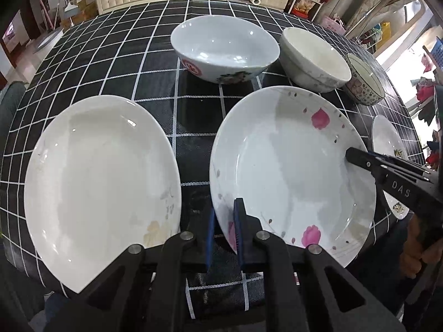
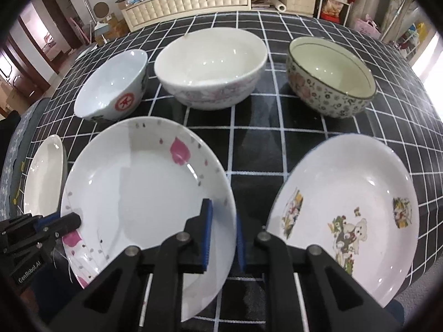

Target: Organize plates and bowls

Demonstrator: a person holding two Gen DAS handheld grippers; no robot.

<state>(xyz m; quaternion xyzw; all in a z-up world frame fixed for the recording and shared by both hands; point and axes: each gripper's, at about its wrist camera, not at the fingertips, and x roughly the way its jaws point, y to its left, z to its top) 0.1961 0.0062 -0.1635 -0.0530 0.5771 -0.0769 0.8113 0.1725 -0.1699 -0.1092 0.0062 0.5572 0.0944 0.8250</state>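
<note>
A pink-flower plate (image 1: 290,166) (image 2: 144,193) lies in the middle of the checked table. My left gripper (image 1: 224,232) is shut on its left rim, also seen in the right wrist view (image 2: 70,221). My right gripper (image 2: 223,238) is shut on its right rim, also seen in the left wrist view (image 1: 351,156). A plain white plate (image 1: 102,188) (image 2: 44,177) lies to its left. A cartoon-print plate (image 2: 351,215) (image 1: 387,149) lies to its right. Behind stand a red-seal bowl (image 1: 224,47) (image 2: 110,85), a white floral bowl (image 1: 313,58) (image 2: 210,66) and a dark-patterned bowl (image 1: 365,80) (image 2: 329,77).
The black tablecloth with white grid (image 1: 193,127) (image 2: 257,144) covers the table. A padded bench (image 2: 188,0) and cluttered shelves stand beyond the far edge.
</note>
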